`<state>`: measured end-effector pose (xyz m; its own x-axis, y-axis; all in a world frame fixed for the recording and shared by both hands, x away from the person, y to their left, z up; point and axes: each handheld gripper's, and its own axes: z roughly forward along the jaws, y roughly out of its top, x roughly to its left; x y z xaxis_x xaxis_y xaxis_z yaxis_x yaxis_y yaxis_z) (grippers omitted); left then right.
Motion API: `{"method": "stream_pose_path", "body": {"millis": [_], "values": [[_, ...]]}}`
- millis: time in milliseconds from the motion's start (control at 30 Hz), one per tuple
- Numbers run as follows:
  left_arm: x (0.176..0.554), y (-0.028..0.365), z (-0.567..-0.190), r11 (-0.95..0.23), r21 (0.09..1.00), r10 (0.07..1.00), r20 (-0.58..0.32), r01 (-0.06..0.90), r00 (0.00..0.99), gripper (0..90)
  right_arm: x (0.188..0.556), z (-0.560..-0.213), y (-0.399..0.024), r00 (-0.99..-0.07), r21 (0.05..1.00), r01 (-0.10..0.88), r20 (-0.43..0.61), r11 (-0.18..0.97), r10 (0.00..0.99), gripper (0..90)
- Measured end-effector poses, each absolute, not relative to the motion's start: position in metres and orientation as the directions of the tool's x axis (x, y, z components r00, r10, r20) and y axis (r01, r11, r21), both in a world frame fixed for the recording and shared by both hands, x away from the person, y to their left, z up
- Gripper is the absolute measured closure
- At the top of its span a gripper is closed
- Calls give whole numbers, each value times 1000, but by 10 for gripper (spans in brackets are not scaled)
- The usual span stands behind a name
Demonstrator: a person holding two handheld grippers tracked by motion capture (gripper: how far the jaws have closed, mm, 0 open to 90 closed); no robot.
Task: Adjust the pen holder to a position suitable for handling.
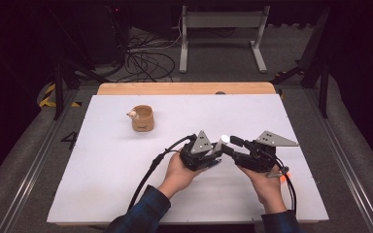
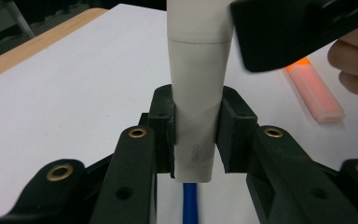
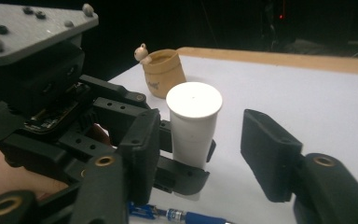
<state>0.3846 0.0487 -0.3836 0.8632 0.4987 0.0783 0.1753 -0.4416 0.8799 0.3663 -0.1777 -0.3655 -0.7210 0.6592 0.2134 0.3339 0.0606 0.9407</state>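
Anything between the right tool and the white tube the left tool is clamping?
Nothing visible. The left tool is shut on the lower part of the white tube. The right tool stands open around the tube's capped end, its pads off the tube, with only bare gap on each side.

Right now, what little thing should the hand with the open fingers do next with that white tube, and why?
Probably close the right gripper onto the top end of the white tube. The left gripper already pinches the tube's lower part, while the right fingers stand apart on either side of its flat round end without pressing. Gripping there would likely let that end be pulled or twisted.
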Motion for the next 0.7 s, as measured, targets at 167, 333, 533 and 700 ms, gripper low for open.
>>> {"method": "stream_pose_path", "body": {"millis": [167, 333, 533, 700], "values": [[385, 54, -381, -420, 890, 511, 70, 178, 856, 709, 364, -361, -179, -718, 948, 308, 177, 78, 673, 349], [387, 61, -380, -397, 900, 524, 64, 178, 850, 709, 361, -356, -183, -714, 958, 274, 142, 86, 686, 246], [391, 72, -374, -367, 913, 546, 59, 175, 836, 709, 364, -352, -188, -714, 960, 265, 133, 89, 687, 156], [394, 82, -373, -323, 931, 567, 49, 168, 822, 709, 362, -352, -191, -715, 956, 271, 123, 111, 688, 91]]}}
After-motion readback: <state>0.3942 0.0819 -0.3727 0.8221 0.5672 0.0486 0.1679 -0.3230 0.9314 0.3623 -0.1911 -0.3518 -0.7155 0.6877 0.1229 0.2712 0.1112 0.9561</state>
